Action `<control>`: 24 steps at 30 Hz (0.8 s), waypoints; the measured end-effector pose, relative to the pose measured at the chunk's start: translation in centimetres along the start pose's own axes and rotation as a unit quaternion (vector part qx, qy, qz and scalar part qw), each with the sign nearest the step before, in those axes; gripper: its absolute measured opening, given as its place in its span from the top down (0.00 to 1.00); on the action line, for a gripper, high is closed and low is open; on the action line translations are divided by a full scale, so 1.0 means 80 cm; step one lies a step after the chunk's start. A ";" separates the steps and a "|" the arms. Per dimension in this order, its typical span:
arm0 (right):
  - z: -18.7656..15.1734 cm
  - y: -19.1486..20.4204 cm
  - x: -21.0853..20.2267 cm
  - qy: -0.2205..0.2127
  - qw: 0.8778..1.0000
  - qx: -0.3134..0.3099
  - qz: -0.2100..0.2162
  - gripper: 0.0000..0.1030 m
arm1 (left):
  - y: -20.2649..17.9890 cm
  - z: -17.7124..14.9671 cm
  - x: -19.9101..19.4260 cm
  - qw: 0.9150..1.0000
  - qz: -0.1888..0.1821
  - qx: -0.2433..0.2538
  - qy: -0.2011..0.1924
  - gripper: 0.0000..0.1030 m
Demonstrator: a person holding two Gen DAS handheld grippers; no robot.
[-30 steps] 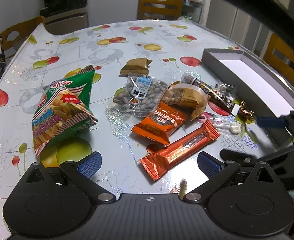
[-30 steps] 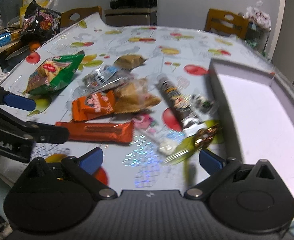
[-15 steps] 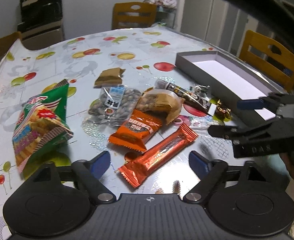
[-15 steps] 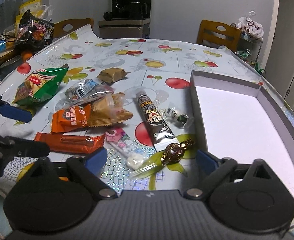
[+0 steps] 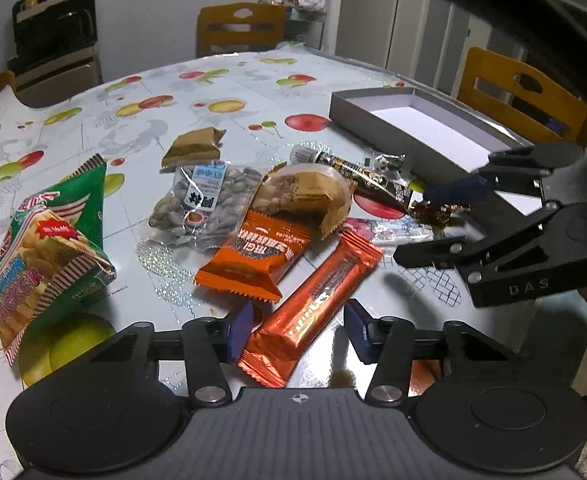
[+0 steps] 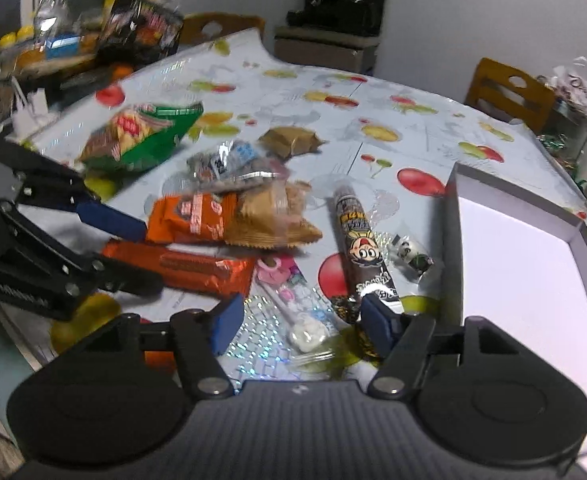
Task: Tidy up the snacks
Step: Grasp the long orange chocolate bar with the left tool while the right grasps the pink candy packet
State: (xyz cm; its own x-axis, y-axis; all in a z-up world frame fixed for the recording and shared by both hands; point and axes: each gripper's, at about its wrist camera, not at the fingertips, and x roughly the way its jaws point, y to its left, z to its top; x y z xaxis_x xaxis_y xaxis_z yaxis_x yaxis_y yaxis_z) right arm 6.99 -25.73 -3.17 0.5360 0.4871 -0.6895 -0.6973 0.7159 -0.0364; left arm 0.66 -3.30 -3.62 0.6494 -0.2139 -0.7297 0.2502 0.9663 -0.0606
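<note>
Left gripper (image 5: 297,330) has dropped, jaws apart, straddling the orange bar (image 5: 313,304); right gripper (image 6: 297,318), also apart, nears the lollipop (image 6: 299,316): pickups imminent.

Ten snack packets (image 5: 249,258), one box (image 5: 413,128), two chairs (image 5: 239,34)

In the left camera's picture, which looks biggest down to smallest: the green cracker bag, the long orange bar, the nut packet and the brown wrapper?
1. Green cracker bag
2. Long orange bar, though it lies nearest the camera
3. Nut packet
4. Brown wrapper, farthest away, so its true size is unsure
</note>
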 end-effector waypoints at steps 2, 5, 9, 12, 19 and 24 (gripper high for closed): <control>0.001 -0.002 0.005 0.006 1.000 -0.005 0.005 0.36 | 0.001 -0.002 0.001 1.000 -0.002 0.000 0.003 0.55; 0.003 -0.002 0.010 0.012 1.000 -0.008 0.012 0.36 | 0.001 -0.003 -0.003 1.000 -0.011 0.004 0.007 0.64; 0.002 0.005 0.006 0.010 0.999 -0.024 0.029 0.42 | 0.000 -0.005 -0.008 1.000 -0.015 0.011 0.014 0.69; 0.004 0.007 0.001 0.004 0.999 -0.030 0.023 0.42 | 0.002 -0.006 -0.011 1.000 -0.012 0.008 0.011 0.73; 0.008 0.017 -0.015 -0.009 0.997 -0.044 0.057 0.42 | 0.012 -0.008 -0.019 1.000 0.005 0.003 0.012 0.77; 0.004 0.022 -0.002 0.020 0.998 -0.048 0.043 0.48 | 0.024 -0.013 -0.023 1.000 0.007 -0.015 0.014 0.77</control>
State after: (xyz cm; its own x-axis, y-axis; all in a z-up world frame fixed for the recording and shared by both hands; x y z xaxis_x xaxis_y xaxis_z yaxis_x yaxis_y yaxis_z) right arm 5.86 -24.38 -2.89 0.4547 0.5227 -0.7212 -0.7831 0.6203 -0.0441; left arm -0.83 -0.90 -3.11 0.6319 -0.1975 -0.7494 0.2195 0.9730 -0.0713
